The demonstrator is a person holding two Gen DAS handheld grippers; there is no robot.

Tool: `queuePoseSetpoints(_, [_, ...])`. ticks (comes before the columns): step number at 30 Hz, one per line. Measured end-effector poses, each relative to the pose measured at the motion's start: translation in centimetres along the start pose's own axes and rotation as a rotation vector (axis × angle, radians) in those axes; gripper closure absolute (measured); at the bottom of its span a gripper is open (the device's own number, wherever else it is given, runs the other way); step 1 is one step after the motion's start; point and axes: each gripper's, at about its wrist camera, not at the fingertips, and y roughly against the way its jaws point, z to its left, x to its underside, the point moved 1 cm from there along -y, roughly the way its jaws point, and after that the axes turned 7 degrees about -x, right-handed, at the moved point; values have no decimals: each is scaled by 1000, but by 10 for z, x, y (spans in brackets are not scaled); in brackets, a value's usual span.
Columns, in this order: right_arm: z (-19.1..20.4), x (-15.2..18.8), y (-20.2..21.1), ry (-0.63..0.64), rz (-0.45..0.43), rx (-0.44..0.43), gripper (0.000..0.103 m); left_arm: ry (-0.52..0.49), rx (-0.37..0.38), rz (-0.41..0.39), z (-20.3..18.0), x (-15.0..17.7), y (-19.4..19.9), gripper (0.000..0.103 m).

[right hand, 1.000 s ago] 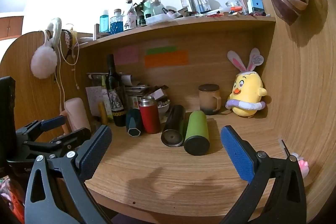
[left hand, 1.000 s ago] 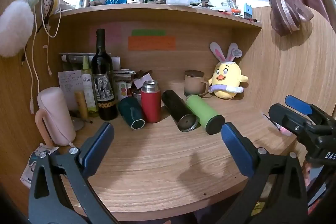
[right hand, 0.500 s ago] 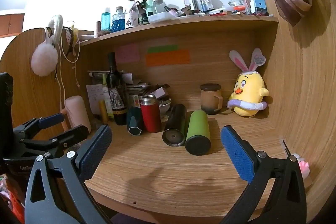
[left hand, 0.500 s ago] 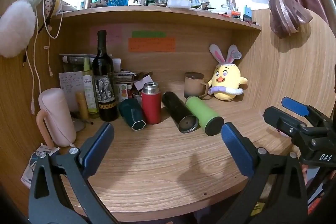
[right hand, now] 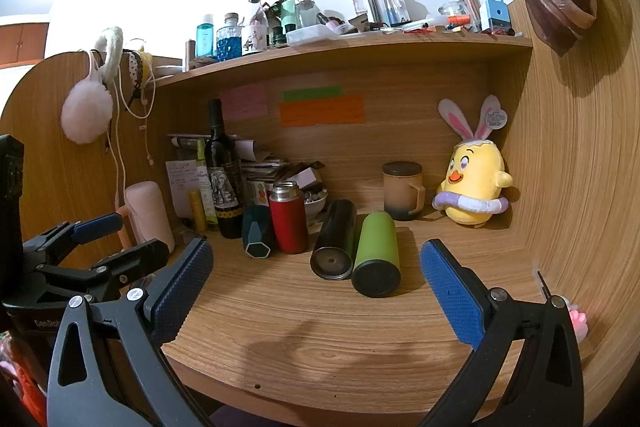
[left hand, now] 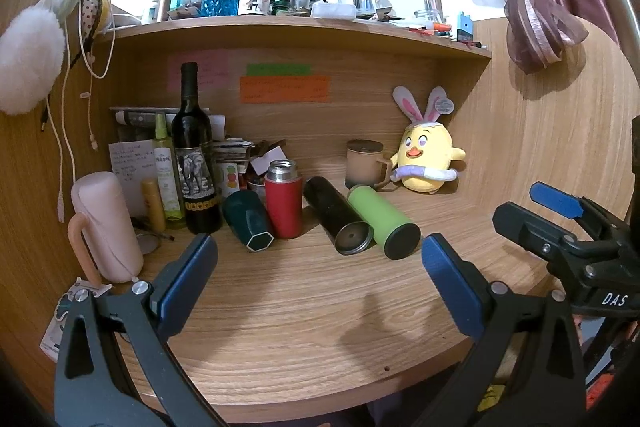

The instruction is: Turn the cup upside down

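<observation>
Several cups stand or lie at the back of the wooden desk (left hand: pixel 312 311). A red flask (left hand: pixel 283 203) (right hand: pixel 288 217) stands upright. A dark teal cup (left hand: pixel 249 223) (right hand: pixel 258 231), a black tumbler (left hand: pixel 334 217) (right hand: pixel 334 239) and a green tumbler (left hand: pixel 382 221) (right hand: pixel 376 253) lie on their sides. A brown mug (left hand: pixel 365 163) (right hand: pixel 402 190) stands behind them. My left gripper (left hand: pixel 320 283) is open and empty over the desk's front. My right gripper (right hand: pixel 316 287) is open and empty too, to the right of the left one.
A pink bottle (left hand: pixel 107 227) stands at the left, a wine bottle (left hand: pixel 196 163) behind the cups, a yellow chick plush (left hand: pixel 426 157) at the back right. A cluttered shelf (left hand: pixel 300 27) overhangs. Wooden walls close in both sides. A small pink item (right hand: pixel 578 319) lies at the right edge.
Both grippers have drifted slightly; the view shifts a little. Both stay open and empty. No object on the desk has moved.
</observation>
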Motion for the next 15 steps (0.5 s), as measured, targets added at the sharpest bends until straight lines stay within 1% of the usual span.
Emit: queuePoseSetpoints(15, [1,0,1,4,-1,1,0,4,-5,-3,2,0,0,0])
